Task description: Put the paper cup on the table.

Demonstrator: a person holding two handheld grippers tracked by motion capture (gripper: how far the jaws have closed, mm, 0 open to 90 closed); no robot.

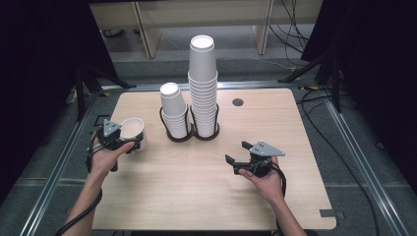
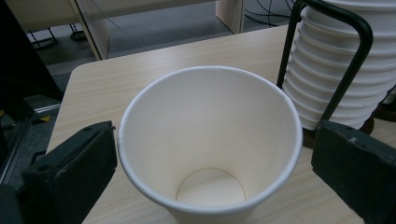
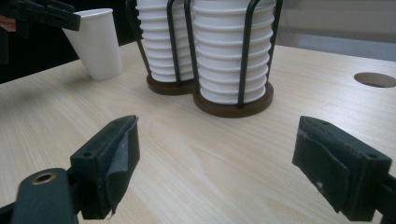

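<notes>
A single white paper cup (image 1: 132, 129) stands upright and empty on the wooden table (image 1: 196, 196) at the left. My left gripper (image 1: 133, 138) is open with its jaws either side of the cup's (image 2: 210, 140) rim; a thin gap shows at the right jaw. A black wire holder (image 1: 192, 133) on brown bases holds a short stack of cups (image 1: 174, 113) and a tall stack (image 1: 203, 83). My right gripper (image 1: 236, 151) hovers open and empty at the right, its jaws pointing at the holder (image 3: 243, 56). The lone cup (image 3: 95, 44) appears far left there.
A round cable hole (image 1: 238, 102) sits in the table behind the stacks. Bare wood stretches between the holder and the front edge. Metal rails, cables and dark curtains border the table; wooden furniture legs stand beyond the far edge.
</notes>
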